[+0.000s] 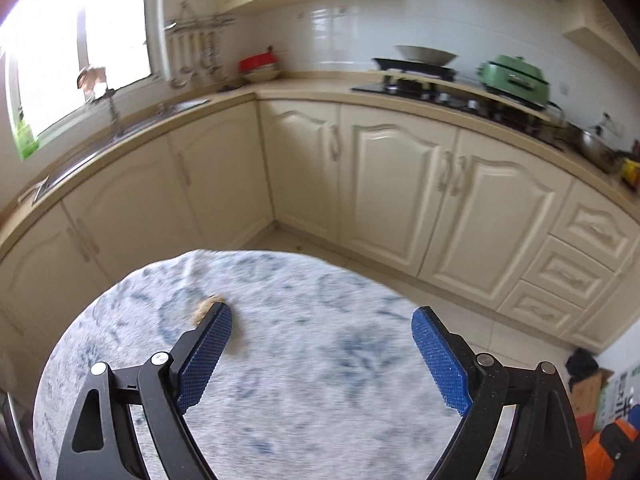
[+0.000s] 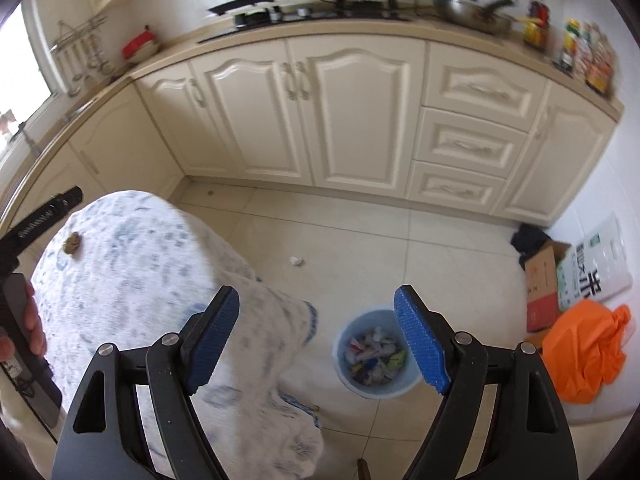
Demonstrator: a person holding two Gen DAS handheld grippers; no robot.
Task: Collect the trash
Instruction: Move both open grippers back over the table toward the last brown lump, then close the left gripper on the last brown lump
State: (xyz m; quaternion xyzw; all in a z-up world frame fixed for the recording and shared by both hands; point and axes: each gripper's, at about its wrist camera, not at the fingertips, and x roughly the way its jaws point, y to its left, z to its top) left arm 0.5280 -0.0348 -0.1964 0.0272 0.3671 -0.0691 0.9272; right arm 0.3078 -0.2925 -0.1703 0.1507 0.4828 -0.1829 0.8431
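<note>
A small brown crumpled scrap (image 1: 206, 307) lies on the round table with its white-and-blue cloth (image 1: 304, 344); it also shows in the right wrist view (image 2: 72, 243). My left gripper (image 1: 322, 316) is open above the table, its left fingertip just beside the scrap. My right gripper (image 2: 318, 300) is open and empty, above the table's right edge and the floor. A light blue bin (image 2: 374, 354) holding several pieces of trash stands on the floor below it. A white crumpled paper ball (image 2: 295, 261) lies on the floor tiles.
Cream cabinets (image 2: 320, 112) line the walls under a counter with a stove and pans (image 2: 296, 4). A cardboard box (image 2: 542, 284), a white package and an orange bag (image 2: 582, 348) sit at the right wall. The left tool and hand (image 2: 24, 312) show at the left.
</note>
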